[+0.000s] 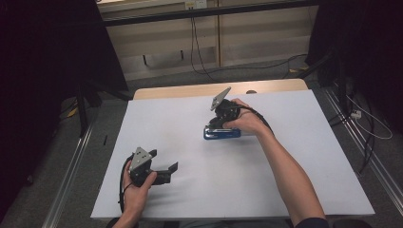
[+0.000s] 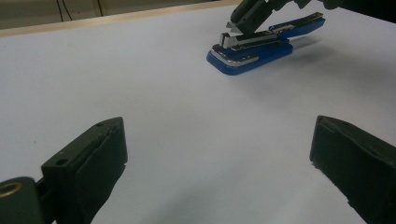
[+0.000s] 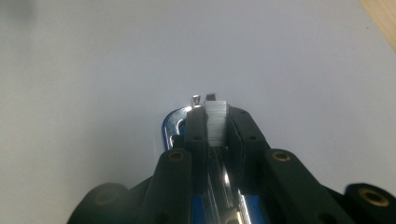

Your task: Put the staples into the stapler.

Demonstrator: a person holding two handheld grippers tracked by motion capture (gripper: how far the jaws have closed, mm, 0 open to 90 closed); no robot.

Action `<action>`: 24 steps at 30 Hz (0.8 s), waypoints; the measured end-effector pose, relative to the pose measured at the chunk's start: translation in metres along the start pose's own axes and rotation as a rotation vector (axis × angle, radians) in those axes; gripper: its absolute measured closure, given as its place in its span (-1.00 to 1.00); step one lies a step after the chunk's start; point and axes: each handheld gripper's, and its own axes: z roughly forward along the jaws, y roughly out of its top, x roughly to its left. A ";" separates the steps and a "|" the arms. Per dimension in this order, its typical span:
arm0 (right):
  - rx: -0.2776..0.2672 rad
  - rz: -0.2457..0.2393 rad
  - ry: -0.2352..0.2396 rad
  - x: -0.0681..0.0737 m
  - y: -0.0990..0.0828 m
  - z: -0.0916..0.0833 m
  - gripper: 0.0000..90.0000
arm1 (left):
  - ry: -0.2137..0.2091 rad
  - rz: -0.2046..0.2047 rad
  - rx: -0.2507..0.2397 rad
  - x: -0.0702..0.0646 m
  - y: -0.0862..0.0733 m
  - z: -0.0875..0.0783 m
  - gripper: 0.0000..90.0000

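Right gripper (image 1: 219,124) angled down over the blue stapler (image 1: 222,134), jaws pinching a strip of staples (image 3: 216,120). Left gripper (image 1: 172,167) held level near the table (image 1: 285,114), jaws spread.

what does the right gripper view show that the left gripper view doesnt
Right gripper view: the right tongs pinched on a strip of staples, close up over the stapler's chrome channel.

Left gripper view: the left tongs wide open with nothing between them, and the whole blue stapler lying open, seen from the side.

Both: the stapler and the white table.
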 end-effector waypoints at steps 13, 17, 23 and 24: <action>-0.010 -0.040 0.018 0.001 0.001 0.002 0.76 | -0.001 0.005 0.000 0.000 0.000 0.000 -0.91; -0.002 -0.046 0.020 0.001 0.000 0.002 0.76 | -0.001 0.003 0.000 0.000 0.000 0.000 -0.91; 0.004 -0.057 0.023 0.000 -0.002 0.002 0.76 | -0.002 0.002 0.003 0.000 0.000 0.000 -0.91; 0.004 -0.059 0.026 0.000 -0.002 0.002 0.76 | -0.002 0.001 0.003 0.000 0.000 0.000 -0.91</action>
